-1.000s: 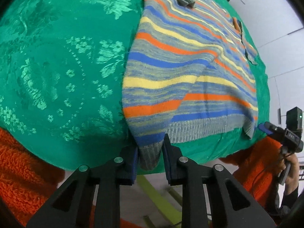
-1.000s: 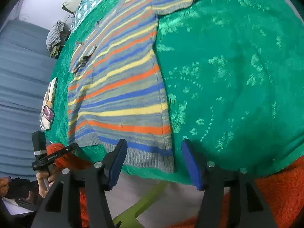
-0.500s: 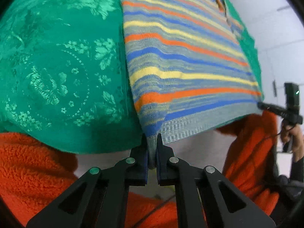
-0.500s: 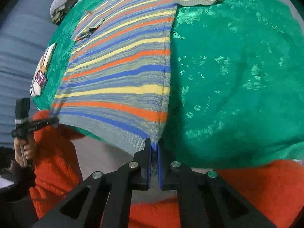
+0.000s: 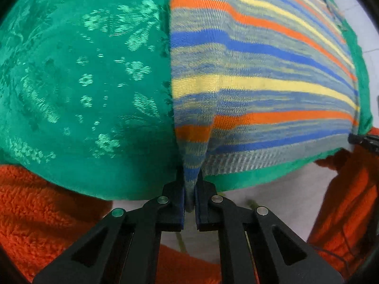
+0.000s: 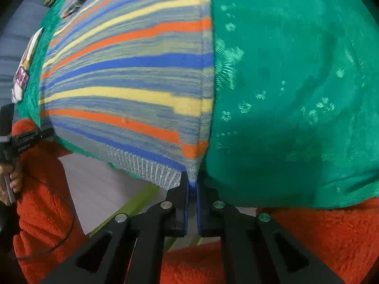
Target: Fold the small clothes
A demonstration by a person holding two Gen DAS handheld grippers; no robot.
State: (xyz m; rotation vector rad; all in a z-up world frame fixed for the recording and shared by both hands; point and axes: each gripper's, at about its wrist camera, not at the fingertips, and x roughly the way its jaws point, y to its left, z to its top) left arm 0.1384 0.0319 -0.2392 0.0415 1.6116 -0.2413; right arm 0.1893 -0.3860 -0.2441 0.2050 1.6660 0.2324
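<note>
A small knitted sweater (image 5: pixel 248 71) with grey, blue, yellow and orange stripes lies flat on a green patterned cloth (image 5: pixel 83 82). My left gripper (image 5: pixel 189 184) is shut on the hem's left corner, and the fabric rises in a fold into its jaws. In the right wrist view the same sweater (image 6: pixel 130 78) fills the left half. My right gripper (image 6: pixel 191 182) is shut on the hem's right corner at the cloth's front edge. The left gripper (image 6: pixel 47 132) shows as a dark bar at the far left edge of the sweater.
The green cloth (image 6: pixel 296 82) stretches wide to the right of the sweater. A person's orange fleece sleeves (image 5: pixel 47 208) (image 6: pixel 42 189) frame the bottom of both views. A flat printed card (image 6: pixel 23 75) lies at the cloth's left edge.
Both grippers closed on the hem corners, the right one from wide open. Both then dropped nearer the cloth, so the sweater now looms larger in each view.
</note>
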